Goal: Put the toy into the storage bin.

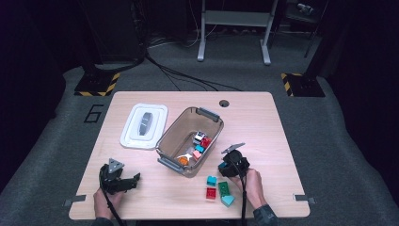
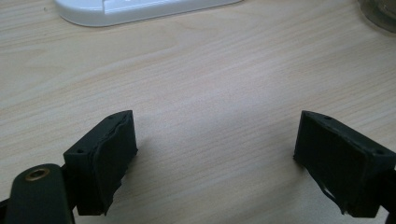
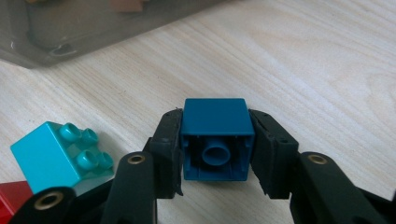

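Right gripper view: right gripper (image 3: pixel 217 154) is pinching a dark blue block (image 3: pixel 215 137) between both jaws, hollow underside with its round tube facing the camera, studs pointing away. Block is sitting square in the grip, looking lifted off the wood, though contact can't be ruled out. Grey bin (image 3: pixel 70 28) is lying ahead and to the left of the block, near, its corner showing at the frame's top left. So the coming move is likely turning on carrying the block forward and left, up over the bin's wall.

Teal block (image 3: pixel 58 154) is lying studs-sideways just left of the held block, a red block (image 3: pixel 11 196) touching its lower left edge.

High view: right gripper (image 1: pixel 234 162) is hovering just right of the bin (image 1: pixel 164 141), far nearer than the left gripper (image 1: pixel 123 181). Loose blocks: teal (image 1: pixel 211 181), red (image 1: pixel 211 193), green (image 1: pixel 224 188), all below the bin's right corner. White lid (image 1: pixel 144 125) is lying flat, left of the bin.

Left gripper view: jaws spread wide over bare table (image 2: pixel 210 84), holding nothing.

Writing: a "6" (image 1: pixel 93 113) on the floor, left of the bin, beyond the table edge. No brand readable.
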The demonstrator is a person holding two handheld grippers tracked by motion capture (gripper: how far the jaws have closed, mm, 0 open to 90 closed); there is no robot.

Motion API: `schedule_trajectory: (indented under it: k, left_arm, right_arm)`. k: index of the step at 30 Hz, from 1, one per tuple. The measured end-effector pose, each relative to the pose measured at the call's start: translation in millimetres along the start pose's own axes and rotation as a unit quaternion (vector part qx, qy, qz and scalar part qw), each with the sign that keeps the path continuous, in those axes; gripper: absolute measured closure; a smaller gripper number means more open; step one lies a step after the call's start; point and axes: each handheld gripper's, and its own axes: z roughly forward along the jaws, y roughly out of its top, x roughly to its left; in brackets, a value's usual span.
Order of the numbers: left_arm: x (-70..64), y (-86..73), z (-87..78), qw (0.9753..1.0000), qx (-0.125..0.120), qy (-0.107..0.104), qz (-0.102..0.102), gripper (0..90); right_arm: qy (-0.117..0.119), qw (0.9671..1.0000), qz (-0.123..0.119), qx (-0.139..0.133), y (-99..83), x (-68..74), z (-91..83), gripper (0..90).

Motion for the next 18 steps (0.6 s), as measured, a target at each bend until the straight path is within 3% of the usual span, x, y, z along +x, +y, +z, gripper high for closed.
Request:
schedule_trajectory:
  k: [18]
  left_arm:
    - [0.0,0.0,-0.1,1.0000,0.000,0.000,0.000,12.6]
  right_arm:
    - [0.007,0.9997,0.003,-0.021,3.6,-4.1,-11.9,58.8]
